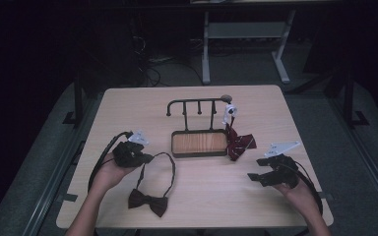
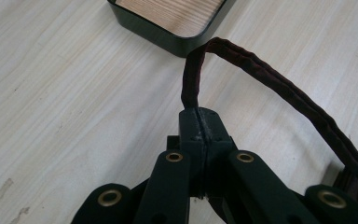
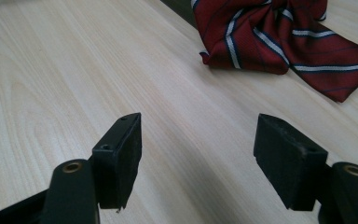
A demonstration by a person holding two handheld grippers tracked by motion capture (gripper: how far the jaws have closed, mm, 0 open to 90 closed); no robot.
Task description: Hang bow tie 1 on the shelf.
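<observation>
Two bow ties, two hand-held grippers and one rack with a tray share the light wooden desk [image 1: 216, 196]. Nearest the person lies the dark maroon fabric bow tie [image 1: 148, 202], in front and to the left of the black-rimmed wooden tray [image 1: 199, 143]; its thin dark neck strap [image 2: 261, 70] loops up from the knot toward the tray's left corner. The left hand-held gripper [image 1: 146, 158], just left of the tray's near corner, has its jaws pressed together on that strap, which rises straight out of the jaw tips. The right hand-held gripper [image 1: 259, 169], in front and to the right of the tray, hangs with jaws wide apart over bare desk, holding nothing. The red striped fabric bow tie [image 3: 279, 39] lies against the tray's right end, beyond that gripper. Behind the tray stands a black metal hook rack [image 1: 197, 105], with a small white clip [image 1: 230, 112] at its right end.
</observation>
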